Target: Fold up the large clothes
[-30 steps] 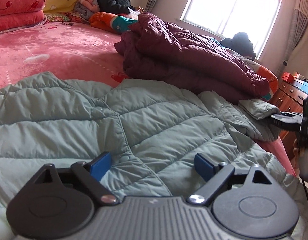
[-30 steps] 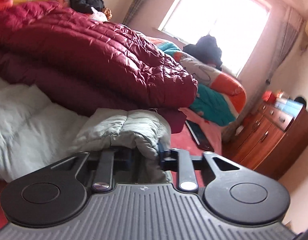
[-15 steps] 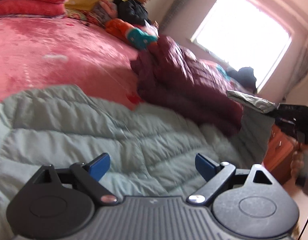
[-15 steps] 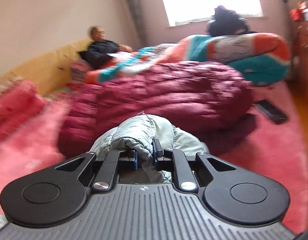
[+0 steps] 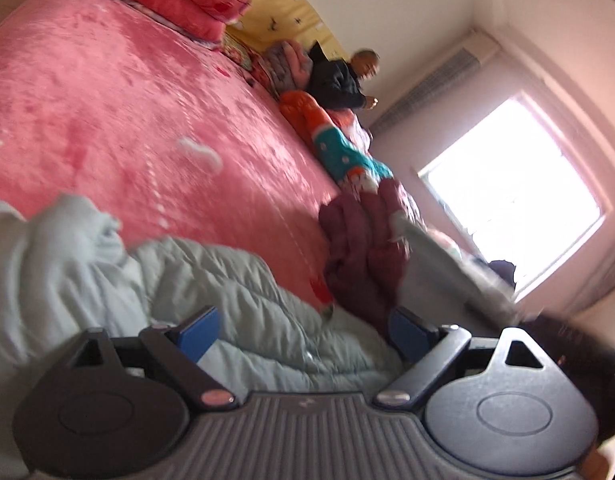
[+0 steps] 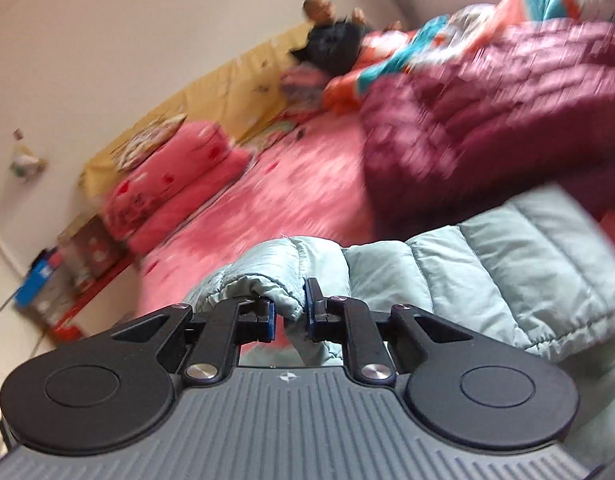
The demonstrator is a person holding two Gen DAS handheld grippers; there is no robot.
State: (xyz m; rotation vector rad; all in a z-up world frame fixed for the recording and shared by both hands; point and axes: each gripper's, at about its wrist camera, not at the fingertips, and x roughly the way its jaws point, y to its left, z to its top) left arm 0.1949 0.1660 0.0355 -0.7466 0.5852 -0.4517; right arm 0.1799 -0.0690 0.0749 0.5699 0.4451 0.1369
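Observation:
A pale green quilted jacket (image 5: 235,304) lies spread on the pink bed (image 5: 127,120). My left gripper (image 5: 303,330) is open and empty, hovering low over the jacket's body. My right gripper (image 6: 290,312) is shut on the jacket's sleeve cuff (image 6: 275,280) and holds it lifted above the bed, with the sleeve (image 6: 487,264) trailing to the right. In the left wrist view the raised sleeve (image 5: 447,264) stretches across in front of the window. Both views are tilted and blurred.
A folded maroon quilted coat (image 6: 487,112) lies on the bed behind the jacket and also shows in the left wrist view (image 5: 367,248). Pink pillows (image 6: 175,176) are stacked at the headboard. A person (image 5: 343,76) sits at the far side beside colourful bedding (image 5: 335,148).
My right gripper has lifted the sleeve cuff and swung it left over the bed. My left gripper has tilted and stayed open above the jacket.

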